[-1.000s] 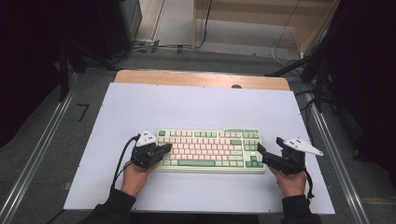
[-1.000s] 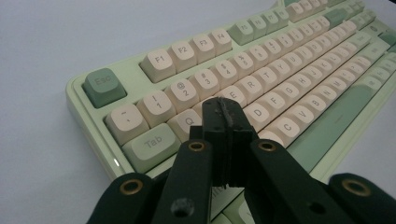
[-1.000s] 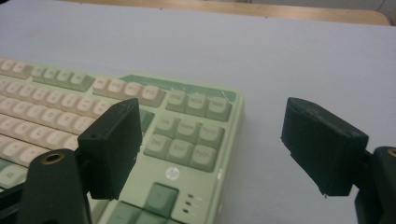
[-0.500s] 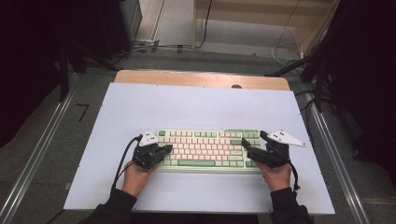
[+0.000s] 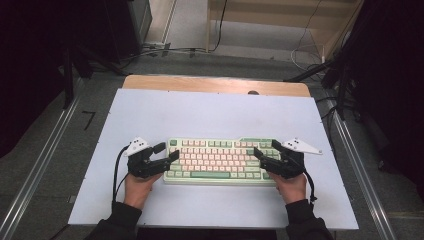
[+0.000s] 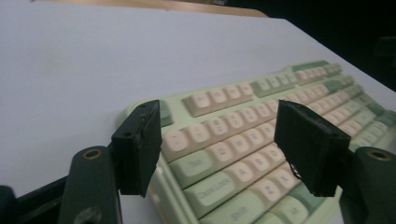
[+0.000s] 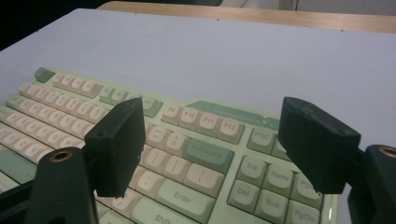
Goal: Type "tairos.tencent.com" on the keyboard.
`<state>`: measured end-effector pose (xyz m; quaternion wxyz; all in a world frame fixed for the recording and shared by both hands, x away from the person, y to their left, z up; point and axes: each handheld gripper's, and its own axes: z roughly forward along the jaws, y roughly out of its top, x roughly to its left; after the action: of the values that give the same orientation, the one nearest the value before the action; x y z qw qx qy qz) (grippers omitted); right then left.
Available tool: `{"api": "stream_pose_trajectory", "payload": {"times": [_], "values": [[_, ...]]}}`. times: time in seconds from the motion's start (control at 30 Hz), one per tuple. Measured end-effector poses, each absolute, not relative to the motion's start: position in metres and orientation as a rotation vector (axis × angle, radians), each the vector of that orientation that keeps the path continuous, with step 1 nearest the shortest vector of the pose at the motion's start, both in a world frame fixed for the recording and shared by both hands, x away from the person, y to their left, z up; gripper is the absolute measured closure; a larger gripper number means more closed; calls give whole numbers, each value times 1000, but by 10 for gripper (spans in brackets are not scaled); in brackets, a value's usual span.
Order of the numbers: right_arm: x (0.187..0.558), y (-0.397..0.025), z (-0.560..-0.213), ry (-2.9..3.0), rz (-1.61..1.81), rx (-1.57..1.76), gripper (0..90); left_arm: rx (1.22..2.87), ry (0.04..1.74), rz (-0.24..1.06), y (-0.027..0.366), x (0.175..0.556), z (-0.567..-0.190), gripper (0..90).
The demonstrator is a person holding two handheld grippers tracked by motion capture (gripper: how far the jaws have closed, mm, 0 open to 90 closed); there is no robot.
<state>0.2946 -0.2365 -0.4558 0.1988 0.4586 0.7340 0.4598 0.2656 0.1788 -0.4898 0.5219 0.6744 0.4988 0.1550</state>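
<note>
The white worktop (image 5: 210, 115) carries a pastel green-and-pink mechanical keyboard (image 5: 220, 161), lying flat near the person's edge, square to it. The left gripper (image 5: 170, 154) stands over the keyboard's left end and the right gripper (image 5: 257, 156) over its right end, each with jaws spread wide and nothing between them. Judging by this, the keyboard is bracketed but not yet gripped; closing on both ends and lifting or shifting it remains. No containers sit on the worktop.
</note>
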Motion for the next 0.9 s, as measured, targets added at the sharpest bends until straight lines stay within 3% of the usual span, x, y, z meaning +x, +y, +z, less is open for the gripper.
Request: {"api": "stream_pose_trajectory", "payload": {"times": [0.47, 0.5, 0.6, 0.63, 0.67, 0.7, 0.77, 0.9], "values": [[305, -213, -458, 2143, 1326, 1236, 293, 1587, 1254, 463, 180, 266, -492, 344], [306, -211, -457, 2146, 1327, 1230, 318, 1585, 1254, 460, 180, 266, -492, 344], [307, -205, -457, 2163, 1341, 1214, 518, 1584, 1250, 464, 179, 267, -492, 344], [307, -205, -457, 2163, 1341, 1214, 518, 1586, 1250, 463, 178, 267, -493, 344], [307, -203, -458, 2169, 1343, 1207, 590, 1589, 1246, 463, 178, 267, -493, 344], [308, -197, -458, 2191, 1341, 1192, 725, 1593, 1247, 465, 177, 266, -492, 344], [308, -190, -460, 2222, 1330, 1174, 848, 1599, 1243, 462, 176, 265, -492, 345], [307, -173, -465, 2295, 1283, 1138, 875, 1603, 1237, 462, 173, 266, -493, 350]]}}
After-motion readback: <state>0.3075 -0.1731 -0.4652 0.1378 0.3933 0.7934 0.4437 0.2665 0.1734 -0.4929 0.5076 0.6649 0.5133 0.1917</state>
